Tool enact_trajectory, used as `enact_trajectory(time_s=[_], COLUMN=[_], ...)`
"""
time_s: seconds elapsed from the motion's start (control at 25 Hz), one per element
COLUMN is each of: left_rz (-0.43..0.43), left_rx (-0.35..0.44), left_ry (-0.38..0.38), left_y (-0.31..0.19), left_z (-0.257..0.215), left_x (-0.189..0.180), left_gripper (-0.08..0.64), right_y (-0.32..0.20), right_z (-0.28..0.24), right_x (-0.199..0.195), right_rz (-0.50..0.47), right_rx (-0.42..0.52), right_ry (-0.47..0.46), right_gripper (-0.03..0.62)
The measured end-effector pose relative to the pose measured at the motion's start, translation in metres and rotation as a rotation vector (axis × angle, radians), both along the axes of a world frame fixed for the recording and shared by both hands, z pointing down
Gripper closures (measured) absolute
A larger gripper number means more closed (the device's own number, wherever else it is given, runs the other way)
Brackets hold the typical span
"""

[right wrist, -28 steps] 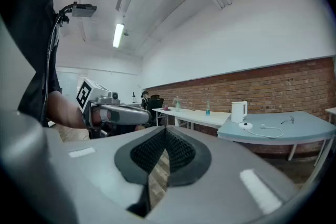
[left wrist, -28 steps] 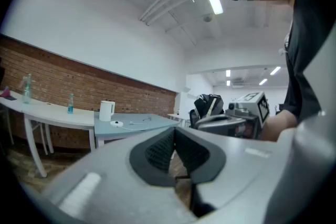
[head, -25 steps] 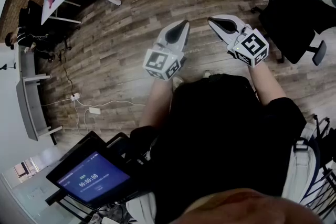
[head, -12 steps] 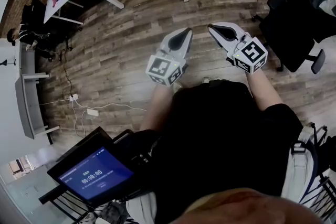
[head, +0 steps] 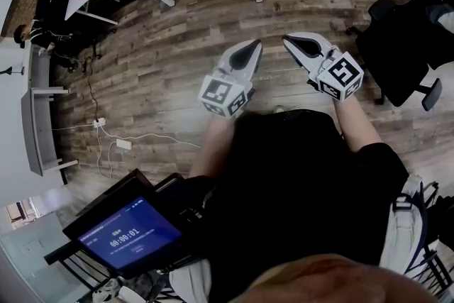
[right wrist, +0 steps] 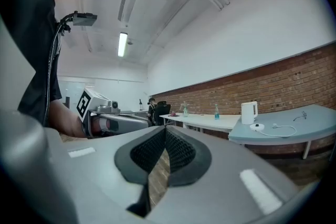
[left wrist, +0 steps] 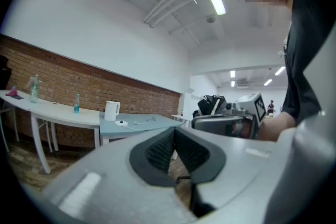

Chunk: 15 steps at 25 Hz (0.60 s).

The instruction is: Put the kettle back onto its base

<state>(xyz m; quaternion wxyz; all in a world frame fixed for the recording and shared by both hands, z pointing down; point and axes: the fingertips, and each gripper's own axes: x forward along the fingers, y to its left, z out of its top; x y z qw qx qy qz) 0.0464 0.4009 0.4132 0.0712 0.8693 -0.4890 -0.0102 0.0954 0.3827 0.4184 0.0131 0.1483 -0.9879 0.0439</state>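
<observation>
left hand-held gripper [head: 254,45] and right hand-held gripper [head: 286,40] are both held out level in front of the person, side by side, well above the wood floor [head: 163,46]. left one: jaws shut, ribbed pads [left wrist: 159,150] meet at the tips, nothing between them. right one: same, pads [right wrist: 145,152] closed together, empty. each gripper shows in the other's view.

the white kettle [right wrist: 249,112] stands upright on a pale blue table [right wrist: 310,117] by the brick wall, across the room and well apart from both grippers. it is off its base [right wrist: 257,126]; the round white base sits on the same table just beside it, with a cord running off along the top. the left gripper view shows the same pair, with the kettle left of the base. a longer white table [left wrist: 52,111] next to it carries bottles. a tablet screen [head: 128,238] is low in the head view.
</observation>
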Motion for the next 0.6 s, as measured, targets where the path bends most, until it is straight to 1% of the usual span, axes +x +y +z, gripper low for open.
enact_trajectory(time_s=[0.08, 0.24, 0.32, 0.44, 0.6], left_rz=[0.0, -0.014, -0.021, -0.017, 0.003], left_rx=[-0.002, -0.009, -0.001, 0.012, -0.011], left_ry=[0.007, 0.087, 0.091, 0.086, 0.08], left_y=[0.002, 0.0, -0.002, -0.004, -0.004], left_z=[0.0, -0.004, -0.008, -0.01, -0.001], left_x=[0.0, -0.006, -0.007, -0.003, 0.0], left_gripper=[0.557, 0.557, 0.557, 0.557, 0.557], right_y=[0.0, 0.007, 0.01, 0.008, 0.014], right_z=[-0.002, -0.005, -0.007, -0.005, -0.007], right_x=[-0.002, -0.006, -0.007, -0.006, -0.009], right_rz=[-0.004, -0.058, -0.081, -0.081, -0.11], right_rx=[0.006, 0.014, 0.023, 0.026, 0.055], right_ry=[-0.005, -0.018, -0.018, -0.01, -0.024], right_gripper=[0.589, 0.588, 0.588, 0.588, 0.589])
